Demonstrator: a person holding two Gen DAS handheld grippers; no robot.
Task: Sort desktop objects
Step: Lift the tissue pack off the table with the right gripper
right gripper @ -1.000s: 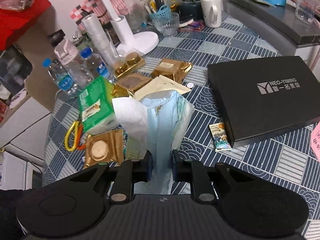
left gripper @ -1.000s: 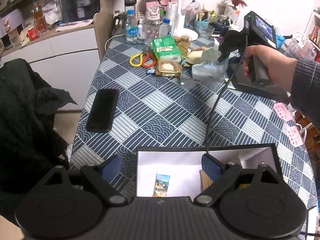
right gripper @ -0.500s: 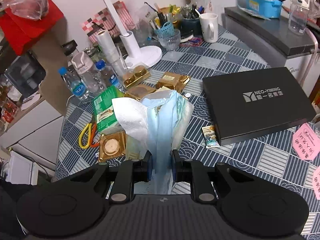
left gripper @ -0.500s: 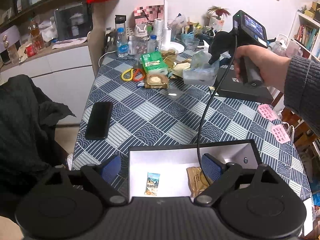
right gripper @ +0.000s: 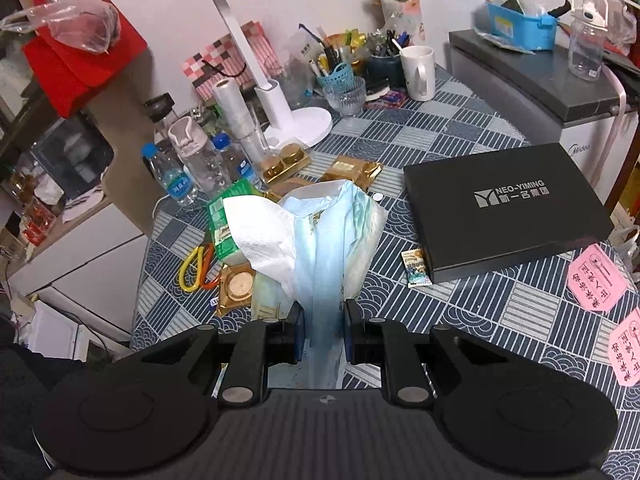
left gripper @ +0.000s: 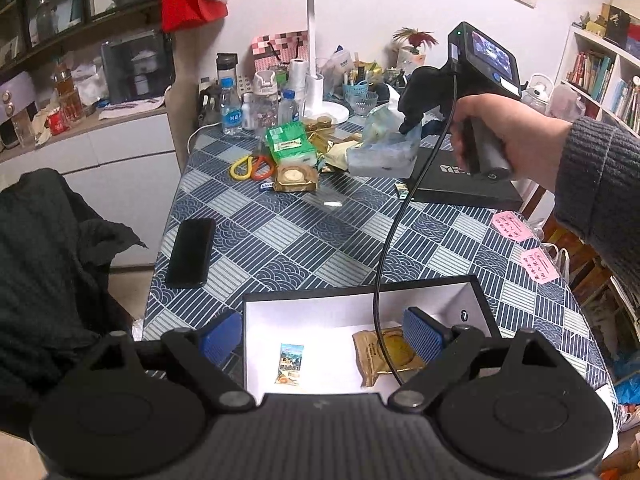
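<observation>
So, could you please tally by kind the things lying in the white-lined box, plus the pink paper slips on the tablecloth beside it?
In the white-lined box:
Small snack sachet: 1
Gold foil packet: 1
On the tablecloth:
Pink paper slips: 2
Total: 4

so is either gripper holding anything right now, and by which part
The right gripper pinches a soft pale blue plastic tissue pack by its lower end, white tissue sticking out the top. The left gripper holds nothing.
</observation>
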